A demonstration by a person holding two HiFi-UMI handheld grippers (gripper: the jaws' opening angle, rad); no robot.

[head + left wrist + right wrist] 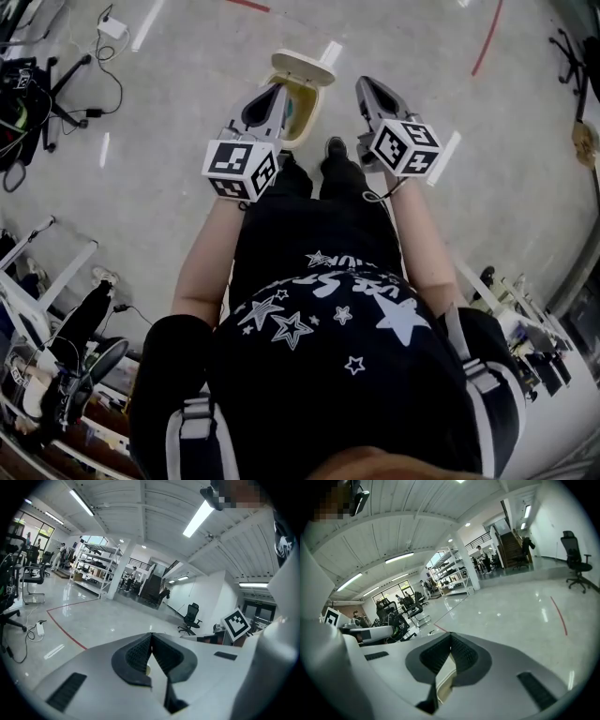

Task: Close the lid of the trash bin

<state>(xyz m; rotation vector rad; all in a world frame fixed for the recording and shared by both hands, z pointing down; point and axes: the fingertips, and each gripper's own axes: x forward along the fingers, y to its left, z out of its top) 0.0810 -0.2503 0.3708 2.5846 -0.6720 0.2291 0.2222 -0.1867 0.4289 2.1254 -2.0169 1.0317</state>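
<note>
In the head view a cream trash bin [307,114] stands on the floor in front of the person's feet, its lid [302,67] tipped up at the far side and the inside showing. My left gripper [277,91] hangs over the bin's left rim, shut and holding nothing. My right gripper [362,86] is held just right of the bin, apart from it, also shut and empty. In the left gripper view the pads meet at the tip of the left gripper [151,636]. In the right gripper view the right gripper [450,636] is shut, and a sliver of the cream bin [446,679] shows below the jaws.
Cables and a power strip [111,28] lie on the floor at the far left beside a black stand [56,89]. A red floor line [487,37] runs at the far right. Desks and clutter [56,375] flank the person. An office chair [574,559] stands far off.
</note>
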